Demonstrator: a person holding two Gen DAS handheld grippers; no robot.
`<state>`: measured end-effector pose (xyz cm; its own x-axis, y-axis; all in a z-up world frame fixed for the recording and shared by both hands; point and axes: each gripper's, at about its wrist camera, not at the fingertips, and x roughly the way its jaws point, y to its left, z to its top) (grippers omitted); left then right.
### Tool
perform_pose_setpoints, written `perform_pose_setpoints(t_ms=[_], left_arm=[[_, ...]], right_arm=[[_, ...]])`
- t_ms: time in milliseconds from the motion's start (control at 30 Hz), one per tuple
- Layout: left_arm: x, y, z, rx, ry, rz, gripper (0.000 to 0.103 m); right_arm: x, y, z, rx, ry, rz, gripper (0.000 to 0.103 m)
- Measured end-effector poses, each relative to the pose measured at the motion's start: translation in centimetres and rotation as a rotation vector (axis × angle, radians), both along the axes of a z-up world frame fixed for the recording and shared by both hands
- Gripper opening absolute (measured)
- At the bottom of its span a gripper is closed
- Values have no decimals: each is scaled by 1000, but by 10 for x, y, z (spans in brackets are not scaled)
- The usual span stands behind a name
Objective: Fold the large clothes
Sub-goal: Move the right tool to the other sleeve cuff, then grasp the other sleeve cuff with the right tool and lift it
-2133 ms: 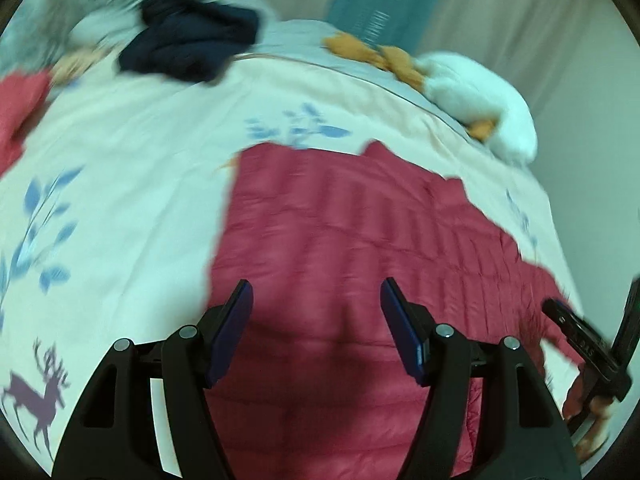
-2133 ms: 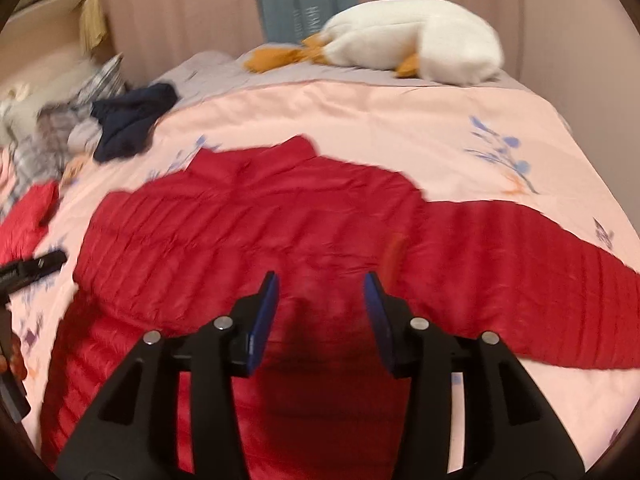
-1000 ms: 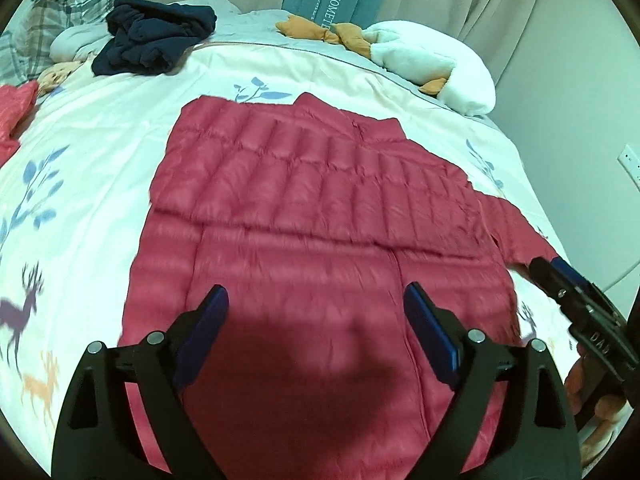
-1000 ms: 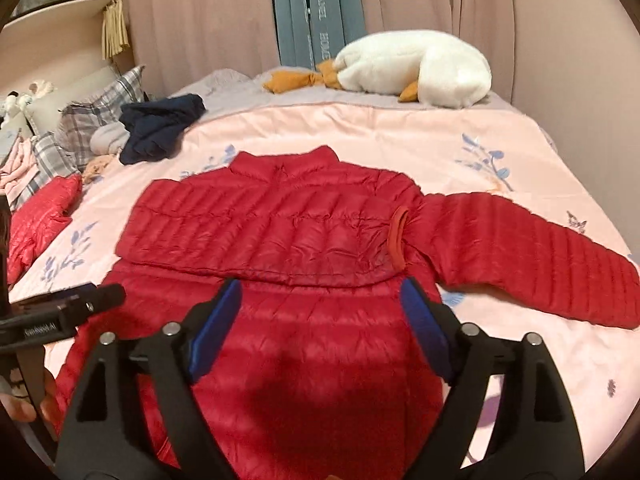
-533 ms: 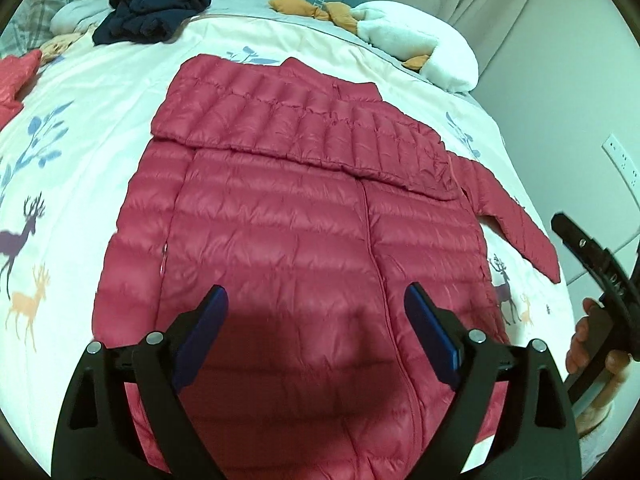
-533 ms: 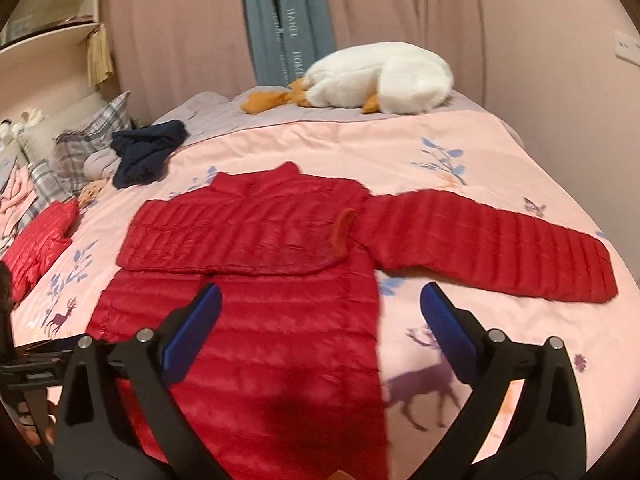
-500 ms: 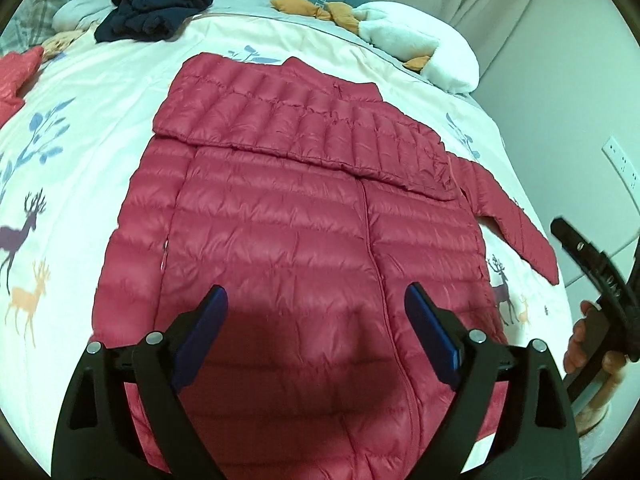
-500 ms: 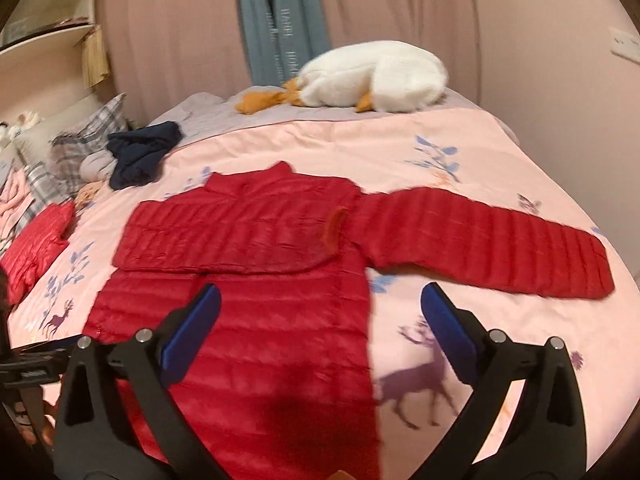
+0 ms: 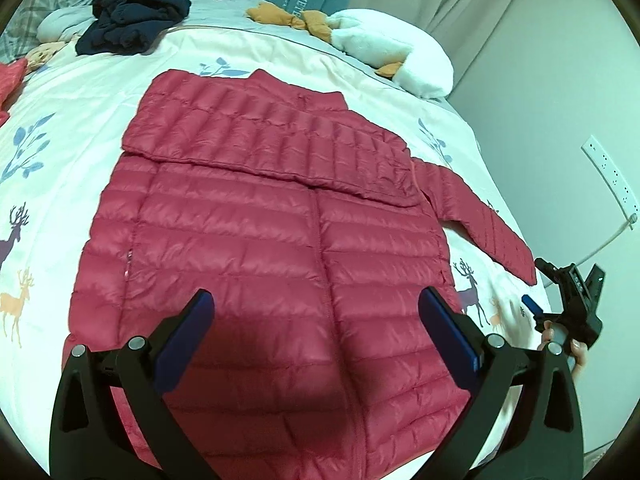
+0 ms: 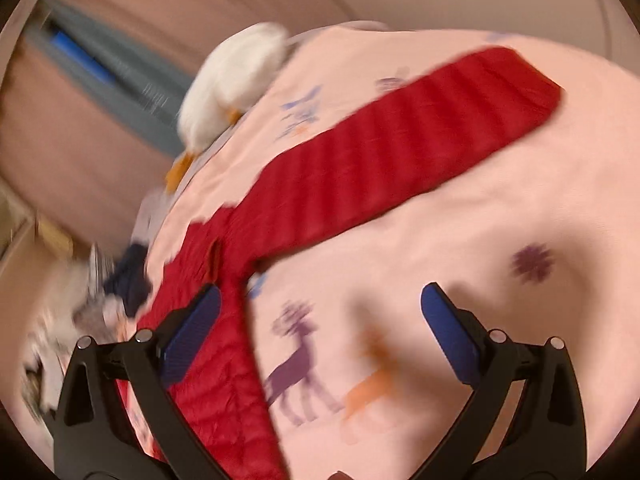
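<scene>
Your right tongs (image 10: pixel 320 340) (wide open, empty, like the left tongs (image 9: pixel 316 332)) sit nearest the red quilted down jacket's (image 9: pixel 272 240) outstretched sleeve (image 10: pixel 400 152), running far-right.

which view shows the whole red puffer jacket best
The left wrist view: the red quilted puffer jacket lies sharp, body and outstretched sleeve. The right wrist view is blurred, showing the sleeve and one body edge.
</scene>
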<state>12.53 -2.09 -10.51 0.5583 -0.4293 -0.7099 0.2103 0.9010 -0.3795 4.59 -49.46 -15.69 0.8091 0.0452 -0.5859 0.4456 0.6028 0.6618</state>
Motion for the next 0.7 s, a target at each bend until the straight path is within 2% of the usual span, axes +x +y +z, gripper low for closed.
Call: perform_pose_setpoints(t_ms=[200, 400, 600, 633, 667, 700], left_arm=[[7, -11, 2, 23, -3, -6, 102], [16, -21, -3, 29, 19, -13, 102], [23, -30, -9, 26, 35, -17, 102], [23, -31, -9, 26, 36, -16, 102], [24, -31, -10, 25, 38, -16, 102], [25, -32, -10, 23, 41, -15, 102]], right_arm=[[5, -65, -20, 100, -27, -140, 101], [11, -96, -28, 115, -103, -249, 98], [20, -114, -39, 134, -114, -348, 68], [19, -117, -41, 132, -112, -356, 59], [19, -119, -44, 131, -106, -373, 45], [18, -119, -48, 132, -95, -393, 36]])
